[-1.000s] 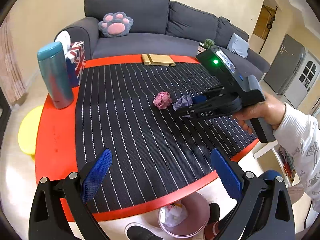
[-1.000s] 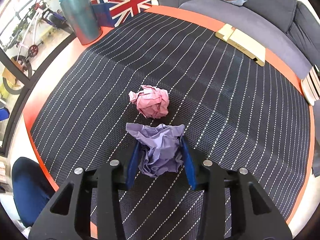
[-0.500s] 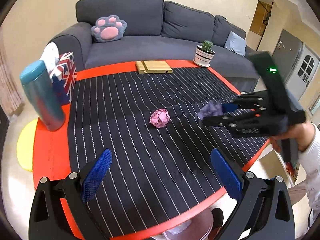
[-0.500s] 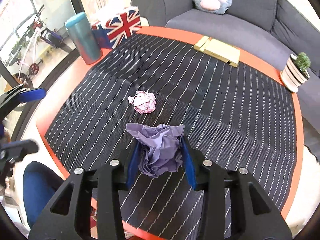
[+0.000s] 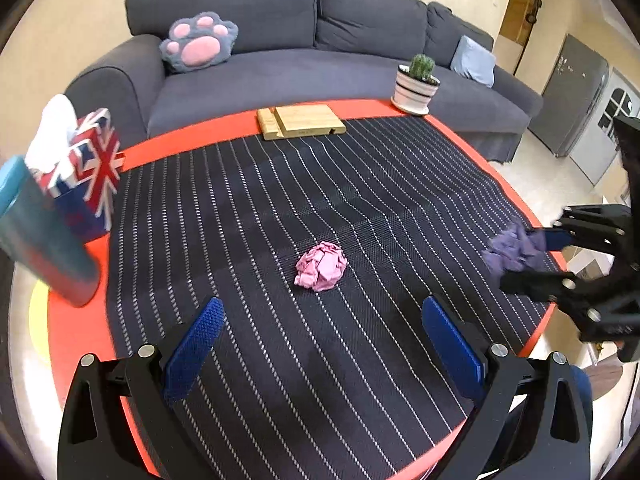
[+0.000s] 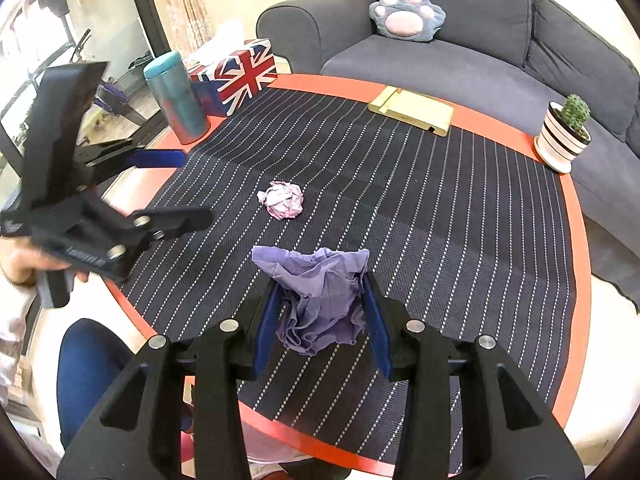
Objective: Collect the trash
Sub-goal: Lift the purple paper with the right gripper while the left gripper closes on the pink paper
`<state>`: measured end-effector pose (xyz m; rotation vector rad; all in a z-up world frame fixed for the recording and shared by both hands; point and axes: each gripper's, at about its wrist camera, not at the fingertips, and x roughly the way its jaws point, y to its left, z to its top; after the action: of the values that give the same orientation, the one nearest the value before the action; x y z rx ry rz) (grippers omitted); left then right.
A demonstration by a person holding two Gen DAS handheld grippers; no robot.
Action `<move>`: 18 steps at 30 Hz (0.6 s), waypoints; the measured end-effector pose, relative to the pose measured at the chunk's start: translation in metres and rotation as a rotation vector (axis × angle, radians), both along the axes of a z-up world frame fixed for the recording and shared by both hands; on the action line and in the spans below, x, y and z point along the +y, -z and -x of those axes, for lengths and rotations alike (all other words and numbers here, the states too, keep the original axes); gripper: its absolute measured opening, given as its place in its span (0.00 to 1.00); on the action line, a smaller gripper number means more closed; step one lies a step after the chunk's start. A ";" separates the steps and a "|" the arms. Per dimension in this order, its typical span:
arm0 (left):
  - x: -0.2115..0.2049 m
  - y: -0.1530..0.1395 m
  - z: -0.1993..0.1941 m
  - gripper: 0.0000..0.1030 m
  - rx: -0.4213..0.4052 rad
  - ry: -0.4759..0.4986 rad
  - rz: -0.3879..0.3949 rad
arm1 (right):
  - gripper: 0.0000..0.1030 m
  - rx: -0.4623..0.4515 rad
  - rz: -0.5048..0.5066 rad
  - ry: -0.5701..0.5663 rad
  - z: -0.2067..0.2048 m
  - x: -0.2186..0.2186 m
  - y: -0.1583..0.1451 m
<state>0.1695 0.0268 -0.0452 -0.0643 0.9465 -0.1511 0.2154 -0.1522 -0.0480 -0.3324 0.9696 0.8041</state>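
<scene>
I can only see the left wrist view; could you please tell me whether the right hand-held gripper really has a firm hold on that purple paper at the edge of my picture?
Observer: Yes. In the right wrist view the purple paper sits squeezed between both blue pads of the right hand-held gripper.
Operator: Thank you. Is it clear of the table?
Observer: It hangs above the striped mat, near the table's front edge.
Operator: And what is my left hand-held gripper doing?
Observer: The left hand-held gripper is open and empty, left of the pink paper ball.
</scene>
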 end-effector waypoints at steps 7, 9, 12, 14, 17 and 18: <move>-0.005 0.020 -0.033 0.93 0.066 0.016 -0.024 | 0.39 0.006 -0.001 0.020 -0.004 -0.013 0.003; -0.008 0.027 -0.041 0.93 0.082 0.016 -0.030 | 0.39 0.008 0.001 0.022 -0.005 -0.015 0.004; -0.010 0.039 -0.050 0.93 0.106 0.012 -0.035 | 0.39 0.014 0.003 0.027 -0.007 -0.018 0.006; -0.011 0.045 -0.054 0.92 0.112 0.011 -0.037 | 0.39 0.017 0.003 0.028 -0.007 -0.019 0.008; -0.012 0.052 -0.057 0.88 0.116 0.013 -0.043 | 0.39 0.020 0.002 0.028 -0.008 -0.020 0.010; -0.011 0.055 -0.058 0.79 0.122 0.010 -0.039 | 0.39 0.020 0.003 0.028 -0.008 -0.020 0.010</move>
<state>0.2270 0.0154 -0.1000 -0.0327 1.0716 -0.1394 0.2239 -0.1721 -0.0579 -0.3125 0.9923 0.7816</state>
